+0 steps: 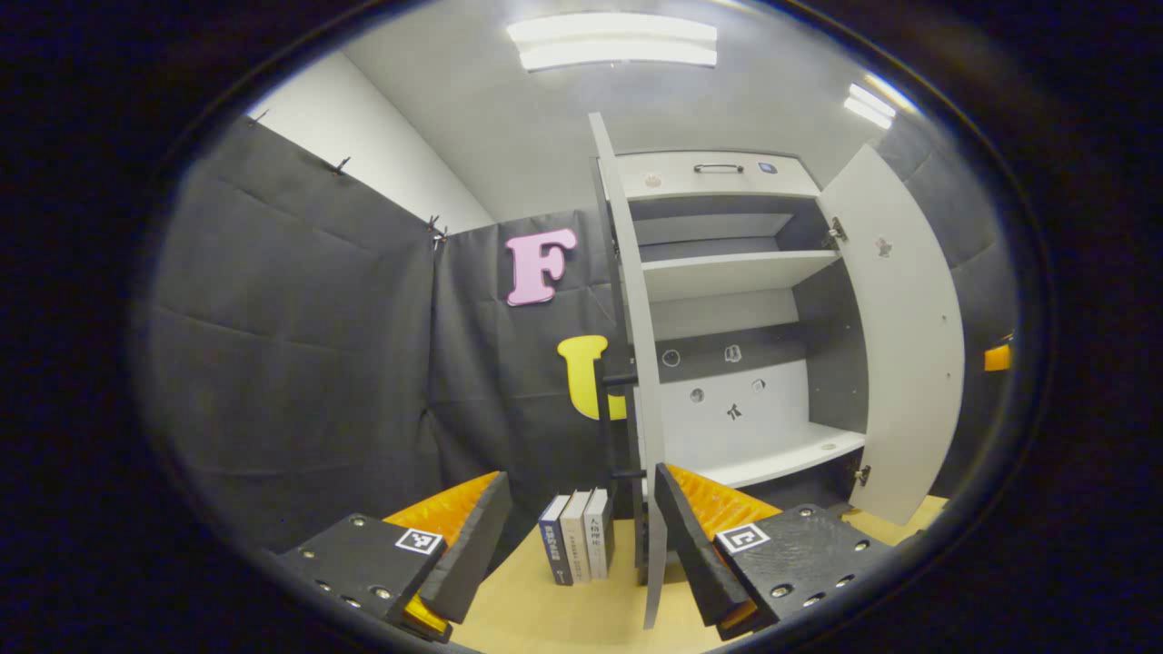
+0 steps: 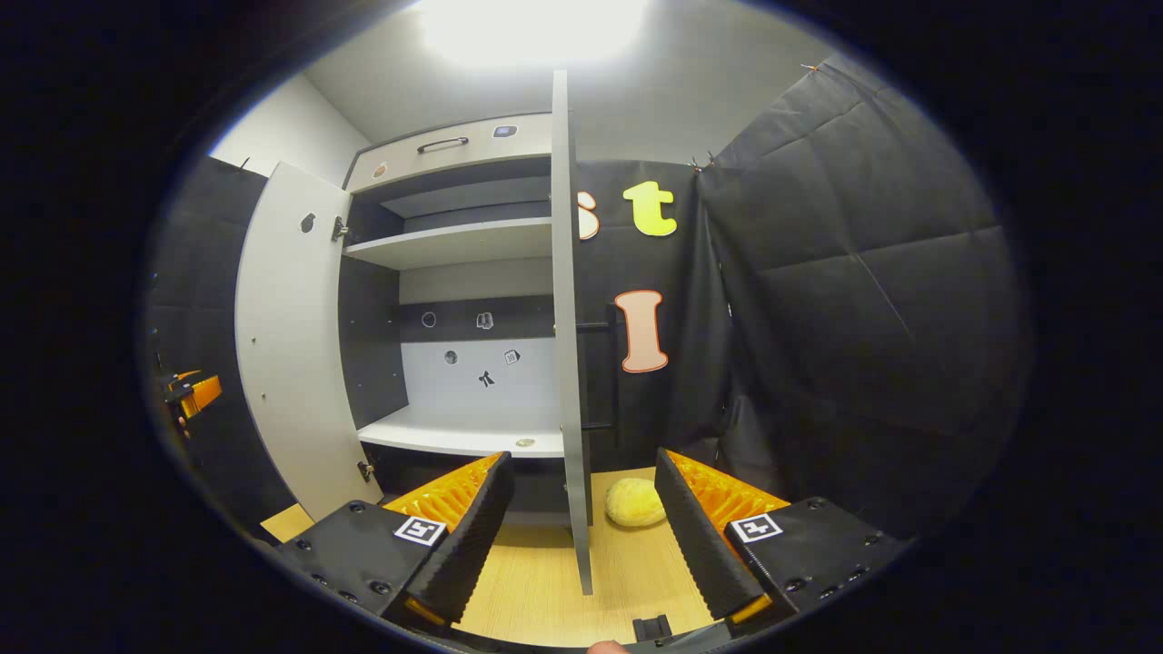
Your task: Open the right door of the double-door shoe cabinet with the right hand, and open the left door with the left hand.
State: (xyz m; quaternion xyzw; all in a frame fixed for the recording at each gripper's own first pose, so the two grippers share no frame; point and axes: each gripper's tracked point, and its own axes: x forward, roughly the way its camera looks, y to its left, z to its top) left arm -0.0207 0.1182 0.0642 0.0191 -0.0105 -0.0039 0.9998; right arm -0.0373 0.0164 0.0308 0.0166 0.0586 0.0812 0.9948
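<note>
Both sets of jaws stand wide apart and grip nothing. From the left gripper view I see my left gripper [image 1: 581,536] pointing at the near edge of the left door [image 1: 636,363], which stands swung out toward me, edge-on, between the fingertips but not touched by either finger. Three books [image 1: 577,536] stand upright on the wooden floor [image 1: 545,609] just left of that door. Past the door the cabinet [image 1: 727,173] is open: I see a white shelf [image 1: 736,271] high up, a lower shelf [image 1: 781,454], and small stickers on the back panel. The right door [image 1: 899,336] hangs wide open on the far right, its inner face toward me. A dark handle [image 1: 718,168] sits on the top drawer front.

From the right gripper view, my right gripper [image 2: 581,536] faces the right door [image 2: 565,318], again edge-on between the open fingers and apart from both. A yellowish round thing [image 2: 634,501] lies on the floor [image 2: 545,581] just right of that door. The left door [image 2: 291,336] stands open on the left, and beyond it I catch the other gripper [image 2: 186,392], orange and black, at the far left edge.
</note>
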